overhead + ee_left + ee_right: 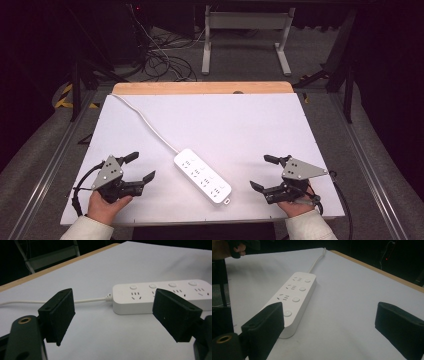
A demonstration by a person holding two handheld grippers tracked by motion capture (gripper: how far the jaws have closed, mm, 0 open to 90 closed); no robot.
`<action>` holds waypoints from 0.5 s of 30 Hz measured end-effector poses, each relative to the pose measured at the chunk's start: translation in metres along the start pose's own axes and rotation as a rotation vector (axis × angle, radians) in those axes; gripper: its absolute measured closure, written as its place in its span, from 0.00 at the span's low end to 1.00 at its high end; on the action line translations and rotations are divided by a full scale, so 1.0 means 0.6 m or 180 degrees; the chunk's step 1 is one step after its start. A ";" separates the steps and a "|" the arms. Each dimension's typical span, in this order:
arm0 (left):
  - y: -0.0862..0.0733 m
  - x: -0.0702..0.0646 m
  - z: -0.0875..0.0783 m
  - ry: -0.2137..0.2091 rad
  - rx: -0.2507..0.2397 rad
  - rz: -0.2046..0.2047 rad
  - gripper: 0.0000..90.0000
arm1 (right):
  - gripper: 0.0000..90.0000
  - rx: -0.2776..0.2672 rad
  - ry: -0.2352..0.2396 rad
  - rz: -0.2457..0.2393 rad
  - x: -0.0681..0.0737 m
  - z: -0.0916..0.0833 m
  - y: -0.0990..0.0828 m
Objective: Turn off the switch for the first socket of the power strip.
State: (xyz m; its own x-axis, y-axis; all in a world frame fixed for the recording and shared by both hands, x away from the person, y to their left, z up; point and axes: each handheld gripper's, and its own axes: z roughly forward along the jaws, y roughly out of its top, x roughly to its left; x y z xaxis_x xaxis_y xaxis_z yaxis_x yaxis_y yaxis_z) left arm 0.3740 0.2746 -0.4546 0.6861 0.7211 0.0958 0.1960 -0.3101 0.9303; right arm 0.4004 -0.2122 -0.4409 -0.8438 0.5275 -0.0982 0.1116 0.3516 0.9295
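A white power strip with several sockets and round buttons lies slantwise near the front middle of the white table. Its white cord runs off to the far left corner. My left gripper rests at the front left, jaws wide apart with nothing between them, pointing toward the strip; the cord passes behind its jaws. At the front right, my right gripper stands open and holds nothing, with the strip lying beside its left jaw.
A wooden strip edges the table's far side. Beyond it stand a white metal frame and a tangle of cables on the floor. Metal rails run along both sides of the table.
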 end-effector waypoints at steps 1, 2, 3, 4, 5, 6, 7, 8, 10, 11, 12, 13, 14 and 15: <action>-0.003 -0.001 -0.001 -0.0011 0.0010 0.0004 0.20 | 0.10 -0.0009 0.0001 0.0003 0.000 0.000 0.000; -0.006 -0.001 -0.002 -0.0028 0.0027 -0.0003 0.20 | 0.10 -0.0010 0.0001 0.0007 0.000 0.000 0.000; -0.008 -0.002 -0.003 -0.0036 0.0041 -0.0012 0.20 | 0.10 -0.0007 0.0006 0.0008 -0.001 0.000 0.000; -0.011 -0.001 -0.003 -0.0030 0.0054 -0.0010 0.20 | 0.10 -0.0006 0.0007 0.0011 -0.001 0.000 0.000; -0.013 -0.001 -0.004 -0.0050 0.0072 -0.0037 0.20 | 0.10 -0.0005 0.0008 0.0013 -0.001 0.000 -0.001; -0.015 -0.001 -0.004 -0.0061 0.0086 -0.0070 0.20 | 0.10 -0.0010 0.0007 0.0014 -0.001 0.000 -0.001; -0.016 0.001 -0.003 -0.0051 0.0110 -0.0101 0.20 | 0.10 -0.0012 0.0008 0.0015 -0.001 0.000 -0.001; -0.017 0.002 -0.002 -0.0056 0.0145 -0.0148 0.20 | 0.10 -0.0013 0.0010 0.0013 -0.001 0.000 -0.001; -0.018 0.005 0.000 -0.0101 0.0159 -0.0257 0.20 | 0.10 -0.0013 0.0016 0.0017 -0.002 0.000 -0.001; -0.018 0.007 0.001 -0.0122 0.0168 -0.0294 0.20 | 0.10 -0.0015 0.0020 0.0009 -0.003 0.000 -0.001; -0.018 0.008 0.003 -0.0122 0.0170 -0.0326 0.20 | 0.10 -0.0004 0.0026 0.0033 -0.003 0.001 -0.001; -0.018 0.008 0.003 -0.0103 0.0172 -0.0305 0.20 | 0.10 0.0003 0.0029 0.0039 -0.004 0.001 -0.001; -0.018 0.008 0.004 -0.0081 0.0179 -0.0273 0.20 | 0.10 0.0012 0.0027 0.0039 -0.004 0.001 -0.001; -0.018 0.008 0.005 -0.0073 0.0189 -0.0255 0.20 | 0.10 0.0012 0.0028 0.0031 -0.004 0.001 -0.001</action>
State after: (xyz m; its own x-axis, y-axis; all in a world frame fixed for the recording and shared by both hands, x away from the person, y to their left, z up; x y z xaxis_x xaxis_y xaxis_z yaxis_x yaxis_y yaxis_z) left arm 0.3771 0.2795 -0.4650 0.6824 0.7309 0.0131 0.2915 -0.2886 0.9120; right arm 0.4029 -0.2133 -0.4415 -0.8473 0.5242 -0.0860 0.1219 0.3495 0.9290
